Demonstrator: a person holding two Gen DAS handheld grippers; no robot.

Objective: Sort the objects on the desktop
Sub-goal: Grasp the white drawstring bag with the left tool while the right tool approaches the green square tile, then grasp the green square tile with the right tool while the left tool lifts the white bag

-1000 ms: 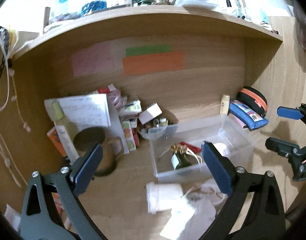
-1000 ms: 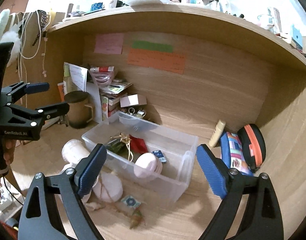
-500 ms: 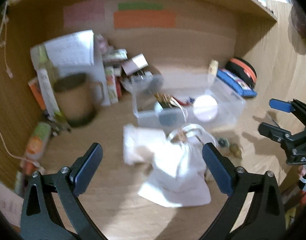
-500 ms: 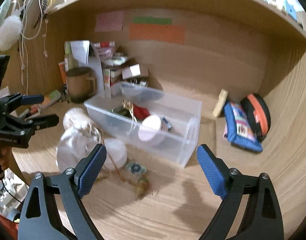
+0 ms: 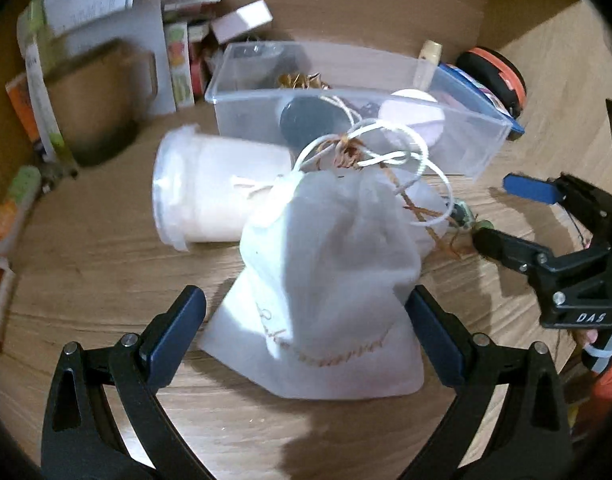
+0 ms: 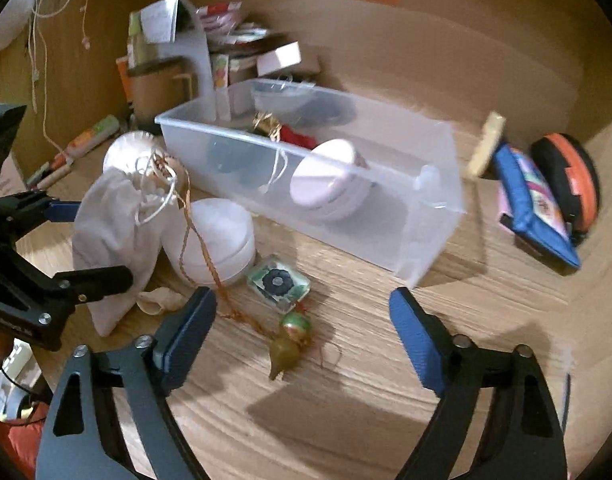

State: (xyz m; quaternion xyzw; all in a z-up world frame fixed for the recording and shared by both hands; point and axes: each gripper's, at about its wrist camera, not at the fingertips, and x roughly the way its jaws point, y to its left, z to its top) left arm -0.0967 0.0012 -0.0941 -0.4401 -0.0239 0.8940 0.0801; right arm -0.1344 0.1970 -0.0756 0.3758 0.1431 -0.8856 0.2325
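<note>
One white drawstring pouch [image 5: 325, 280] lies on the wooden desk [image 5: 106, 280] between the open jaws of the left gripper [image 5: 306, 336], untouched. Two white jars: one on its side [image 5: 210, 196], one upright [image 6: 218, 240]. One clear bin [image 6: 425, 216] behind. Right gripper [image 6: 302, 336] jaws open, just been closing, over one beaded charm [image 6: 286, 344], not touching. Wood-panelled alcove.

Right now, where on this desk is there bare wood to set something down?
The widest bare wood lies in front of the clear plastic bin, right of the green glass charm and short of the blue zip pouch. Some is also clear left of the white cloth drawstring bag. Around the bag, the white round jar and the back-left corner it is crowded.
</note>
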